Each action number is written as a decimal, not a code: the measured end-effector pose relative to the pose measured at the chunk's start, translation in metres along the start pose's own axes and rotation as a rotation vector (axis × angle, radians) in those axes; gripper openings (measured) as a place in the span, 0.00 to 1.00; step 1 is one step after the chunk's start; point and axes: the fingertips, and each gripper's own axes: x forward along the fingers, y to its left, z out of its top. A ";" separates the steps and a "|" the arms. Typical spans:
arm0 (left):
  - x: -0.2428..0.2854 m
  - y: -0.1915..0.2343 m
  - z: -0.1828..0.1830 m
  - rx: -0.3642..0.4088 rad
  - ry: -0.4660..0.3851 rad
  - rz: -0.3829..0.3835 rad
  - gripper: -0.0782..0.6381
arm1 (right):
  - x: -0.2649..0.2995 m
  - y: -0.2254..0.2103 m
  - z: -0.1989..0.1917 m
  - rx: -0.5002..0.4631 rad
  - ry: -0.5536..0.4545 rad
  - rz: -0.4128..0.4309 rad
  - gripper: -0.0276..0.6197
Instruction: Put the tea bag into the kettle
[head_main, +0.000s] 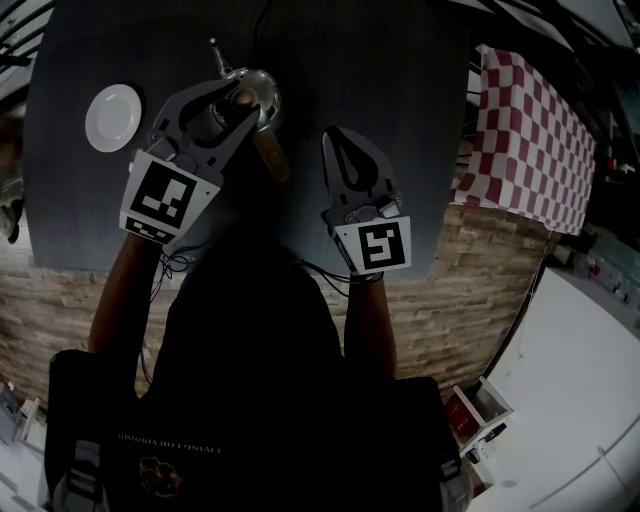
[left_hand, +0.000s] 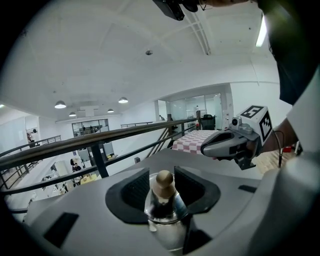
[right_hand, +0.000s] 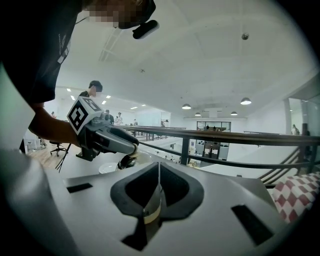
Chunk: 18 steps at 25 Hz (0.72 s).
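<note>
Here the left gripper (head_main: 237, 100) sits released, jaws wide either side of the lid knob (left_hand: 164, 180) on the kettle (head_main: 263, 90) at upper centre, so I'd close squarely and lift straight up, while the right gripper (head_main: 336, 135) at mid-frame keeps the tea bag (right_hand: 149, 212) clenched.

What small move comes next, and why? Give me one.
Probably close the left tongs on the lid knob and lift: they stand open around it, pads not touching, and the lid sits on the kettle. The right tongs are shut on a thin pale strip, likely the tea bag, which can't go in yet.
</note>
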 end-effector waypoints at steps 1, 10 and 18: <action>-0.003 0.001 0.002 0.001 -0.006 0.006 0.31 | -0.001 0.000 0.000 -0.003 0.002 0.000 0.08; -0.051 0.003 0.023 0.071 -0.078 0.108 0.18 | -0.017 0.014 0.016 0.032 -0.017 0.020 0.07; -0.097 -0.021 0.020 0.092 -0.071 0.137 0.12 | -0.055 0.044 0.034 0.026 -0.044 0.057 0.07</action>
